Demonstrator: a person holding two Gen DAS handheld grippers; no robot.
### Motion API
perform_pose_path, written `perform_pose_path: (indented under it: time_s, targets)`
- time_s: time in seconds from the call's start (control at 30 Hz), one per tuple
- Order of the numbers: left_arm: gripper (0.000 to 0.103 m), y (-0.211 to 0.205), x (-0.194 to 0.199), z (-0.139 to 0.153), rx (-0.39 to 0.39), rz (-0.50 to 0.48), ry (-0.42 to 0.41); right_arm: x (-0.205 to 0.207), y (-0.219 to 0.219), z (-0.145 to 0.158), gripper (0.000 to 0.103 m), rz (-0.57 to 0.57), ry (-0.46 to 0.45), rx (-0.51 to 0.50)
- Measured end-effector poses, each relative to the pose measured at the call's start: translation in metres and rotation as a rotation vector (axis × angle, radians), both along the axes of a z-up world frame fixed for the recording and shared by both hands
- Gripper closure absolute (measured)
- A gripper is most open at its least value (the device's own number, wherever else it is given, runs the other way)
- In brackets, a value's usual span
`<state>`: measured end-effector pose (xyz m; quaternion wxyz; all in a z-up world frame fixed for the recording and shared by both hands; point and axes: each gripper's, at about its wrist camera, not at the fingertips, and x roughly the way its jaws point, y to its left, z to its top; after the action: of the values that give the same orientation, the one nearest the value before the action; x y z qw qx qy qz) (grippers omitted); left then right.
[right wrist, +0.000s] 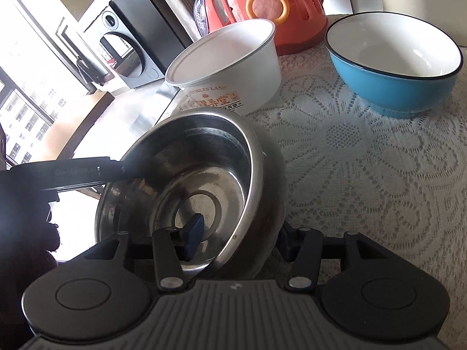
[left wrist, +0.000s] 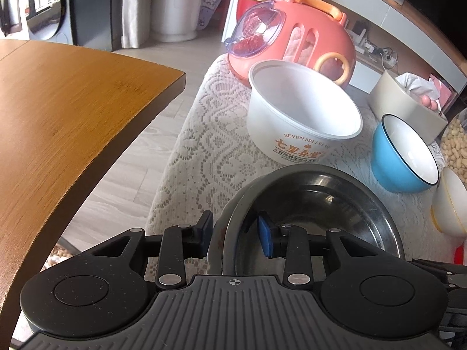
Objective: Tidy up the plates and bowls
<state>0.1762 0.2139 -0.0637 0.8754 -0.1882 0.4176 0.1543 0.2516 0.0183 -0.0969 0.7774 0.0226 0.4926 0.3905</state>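
A steel bowl [left wrist: 318,204] [right wrist: 204,169] sits tilted on the lace cloth, held on both sides. My left gripper [left wrist: 235,237] straddles its left rim, one pad outside and the blue pad inside. My right gripper [right wrist: 239,239] straddles its right rim, one finger inside the bowl and one outside. The left gripper's arm shows in the right wrist view [right wrist: 87,172] at the bowl's far rim. A white printed plastic bowl [left wrist: 300,113] [right wrist: 230,67] and a blue bowl with white inside [left wrist: 405,154] [right wrist: 394,61] stand behind it.
An orange plastic container [left wrist: 294,38] [right wrist: 262,3] stands behind the white bowl. A cream tissue box [left wrist: 405,102] is at the right. A white bowl with a yellow rim [left wrist: 449,204] and a jar of peanuts [left wrist: 455,143] are at the right edge. A wooden table [left wrist: 67,116] is to the left across a floor gap.
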Motion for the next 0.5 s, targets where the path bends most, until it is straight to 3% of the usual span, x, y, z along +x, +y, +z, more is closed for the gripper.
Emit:
perform_pose_path:
  time_s: [0.07,0.17,0.23,0.3,0.37,0.43,0.5]
  targets:
    - [0.067,-0.003,-0.004,0.010,0.041,0.011,-0.062,-0.001,-0.001,0.001,0.051,0.002,-0.031,-0.001]
    - [0.067,-0.018,-0.014,0.035,0.179,0.038,-0.193,-0.008,-0.014,0.017,0.051,-0.032,-0.147,-0.005]
    - [0.067,-0.031,-0.017,0.052,0.218,0.037,-0.270,-0.012,-0.032,0.032,0.051,-0.065,-0.218,0.014]
    - [0.067,-0.045,-0.014,0.064,0.161,-0.016,-0.328,-0.014,-0.058,0.048,0.051,-0.114,-0.288,0.030]
    - [0.067,-0.063,-0.002,0.069,0.036,-0.105,-0.354,-0.015,-0.089,0.062,0.047,-0.183,-0.372,0.006]
    - [0.067,-0.093,0.022,0.064,-0.103,-0.229,-0.325,-0.017,-0.122,0.071,0.039,-0.266,-0.469,-0.063]
    - [0.067,-0.131,0.047,0.053,-0.212,-0.354,-0.264,-0.019,-0.158,0.076,0.039,-0.353,-0.555,-0.150]
